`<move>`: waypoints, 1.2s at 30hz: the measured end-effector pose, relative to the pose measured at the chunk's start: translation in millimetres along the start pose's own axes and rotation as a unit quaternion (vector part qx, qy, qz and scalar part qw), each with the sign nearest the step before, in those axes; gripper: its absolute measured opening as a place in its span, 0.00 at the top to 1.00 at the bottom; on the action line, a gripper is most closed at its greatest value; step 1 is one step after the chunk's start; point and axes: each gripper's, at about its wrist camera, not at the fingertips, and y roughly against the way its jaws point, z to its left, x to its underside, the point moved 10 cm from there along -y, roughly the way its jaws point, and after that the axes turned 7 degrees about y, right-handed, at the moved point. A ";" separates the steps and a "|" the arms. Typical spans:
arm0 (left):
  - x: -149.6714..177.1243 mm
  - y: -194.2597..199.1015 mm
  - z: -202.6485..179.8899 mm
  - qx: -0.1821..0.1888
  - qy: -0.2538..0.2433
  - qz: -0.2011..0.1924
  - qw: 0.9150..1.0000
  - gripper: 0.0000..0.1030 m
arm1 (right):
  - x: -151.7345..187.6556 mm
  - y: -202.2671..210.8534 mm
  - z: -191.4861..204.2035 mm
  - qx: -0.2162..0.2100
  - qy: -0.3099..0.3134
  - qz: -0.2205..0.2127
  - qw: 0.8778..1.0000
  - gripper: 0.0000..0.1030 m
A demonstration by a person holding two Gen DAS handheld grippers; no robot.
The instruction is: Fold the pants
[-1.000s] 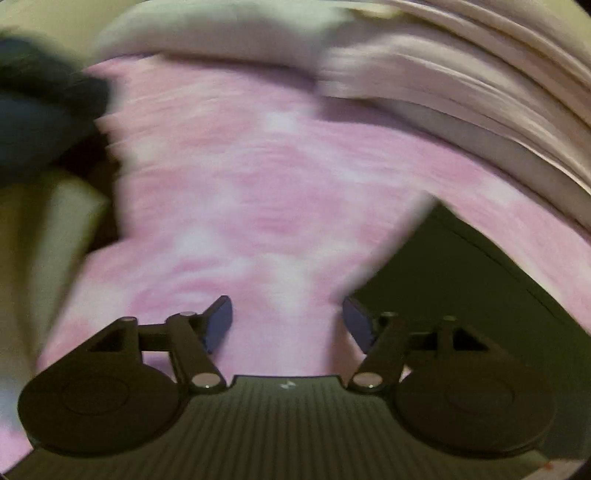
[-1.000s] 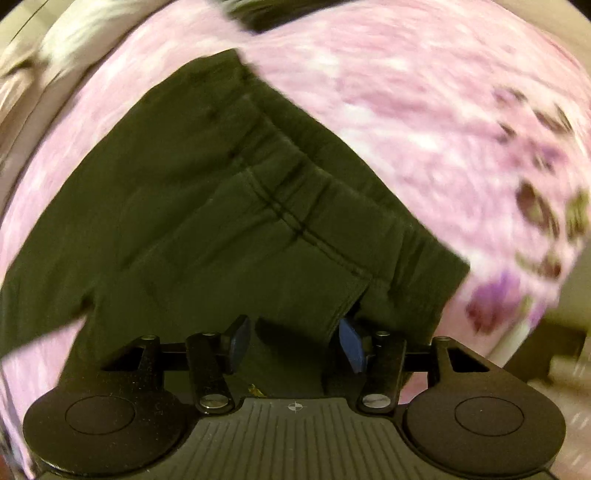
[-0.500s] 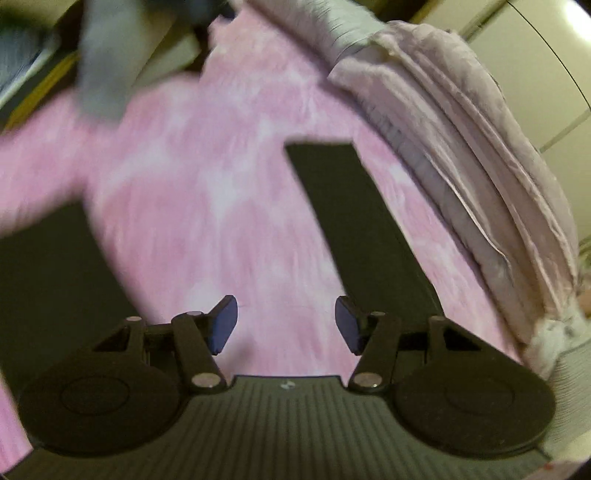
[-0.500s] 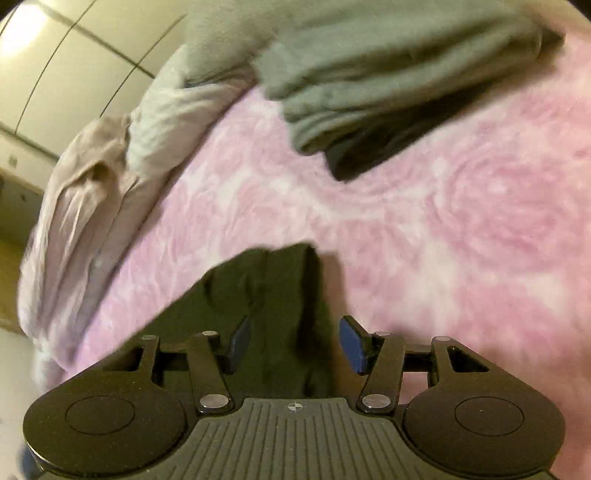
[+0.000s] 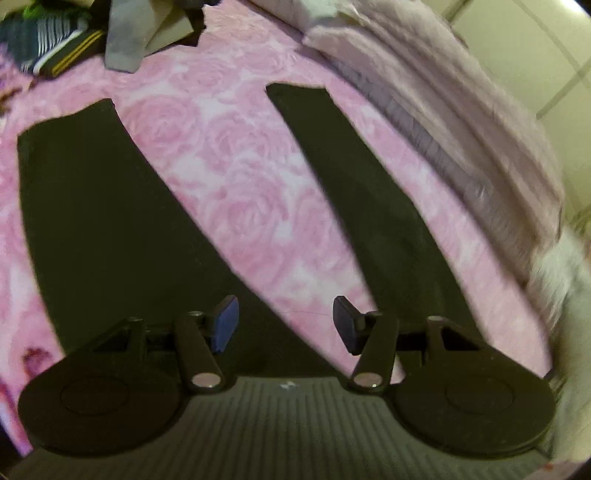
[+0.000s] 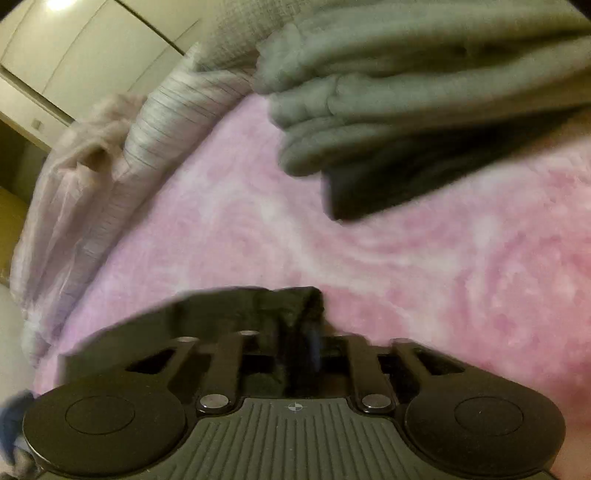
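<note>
Dark pants (image 5: 92, 206) lie flat on a pink rose-patterned blanket (image 5: 236, 173), their two legs spread apart in a V. In the left wrist view my left gripper (image 5: 284, 325) hovers open above the crotch, with bare blanket between its blue pads (image 5: 225, 321). In the right wrist view my right gripper (image 6: 299, 343) is shut on a bunched edge of the dark pants (image 6: 229, 310), low over the blanket (image 6: 424, 266). Motion blur hides its pads.
A rumpled pale quilt (image 5: 461, 122) runs along the blanket's right side. Folded grey clothes (image 6: 424, 92) over a dark garment (image 6: 388, 184) lie ahead of the right gripper. Striped clothing (image 5: 48, 40) and a grey piece (image 5: 125, 33) lie at the far end.
My right gripper has closed on the pants edge; it was open half a second ago. The left gripper swung round, bringing both pant legs into view, and stays open.
</note>
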 end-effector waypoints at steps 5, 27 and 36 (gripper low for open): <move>23.4 16.7 8.4 -0.046 -0.054 0.000 0.998 0.51 | -11.7 35.4 24.7 0.159 0.141 0.004 0.977 0.62; 74.7 110.8 95.5 -0.032 -0.186 0.090 0.978 0.51 | 229.9 213.0 68.0 0.216 0.209 0.152 0.941 0.60; 37.0 241.5 113.7 0.012 -0.247 0.057 0.967 0.47 | 257.5 321.9 216.3 0.101 0.172 0.067 0.978 0.36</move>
